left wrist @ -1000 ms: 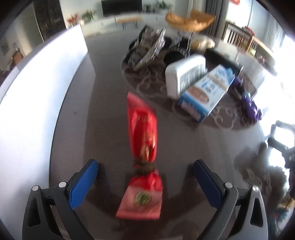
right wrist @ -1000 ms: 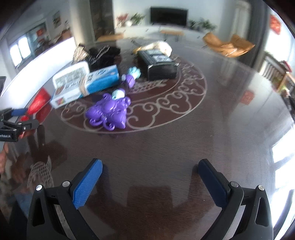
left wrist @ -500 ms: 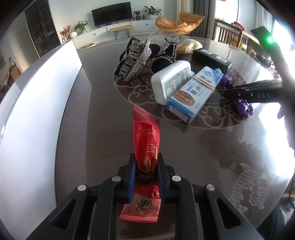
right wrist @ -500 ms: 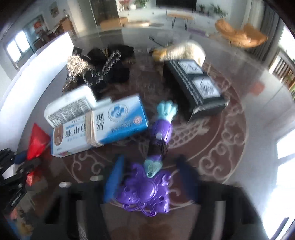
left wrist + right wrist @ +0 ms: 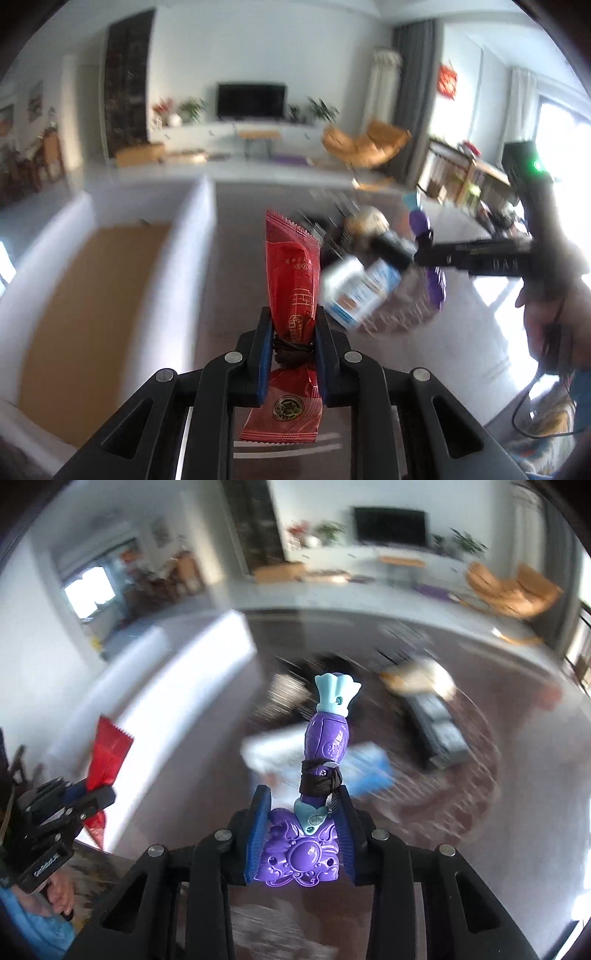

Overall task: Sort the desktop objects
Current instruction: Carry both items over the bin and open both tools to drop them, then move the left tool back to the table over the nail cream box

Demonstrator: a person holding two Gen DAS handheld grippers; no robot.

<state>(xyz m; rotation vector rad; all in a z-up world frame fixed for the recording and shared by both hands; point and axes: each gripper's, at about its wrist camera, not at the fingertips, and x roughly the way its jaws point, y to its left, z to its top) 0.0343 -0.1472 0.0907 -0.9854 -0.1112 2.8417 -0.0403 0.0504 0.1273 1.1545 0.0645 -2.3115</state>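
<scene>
Your left gripper (image 5: 293, 341) pinches the red snack packet (image 5: 293, 280) at its tied waist, so it stands upright and clear of the table (image 5: 461, 343). Your right gripper (image 5: 301, 825) is closing its jaws on the purple toy (image 5: 308, 834) at its wide base, the handle pointing away. A second ago both sets of jaws stood spread and both things lay on the table; now both are lifted.

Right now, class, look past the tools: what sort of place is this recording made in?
Most likely a home living room: a flat-screen TV over a low white cabinet, an orange lounge chair, and potted plants beside the screen.
</scene>
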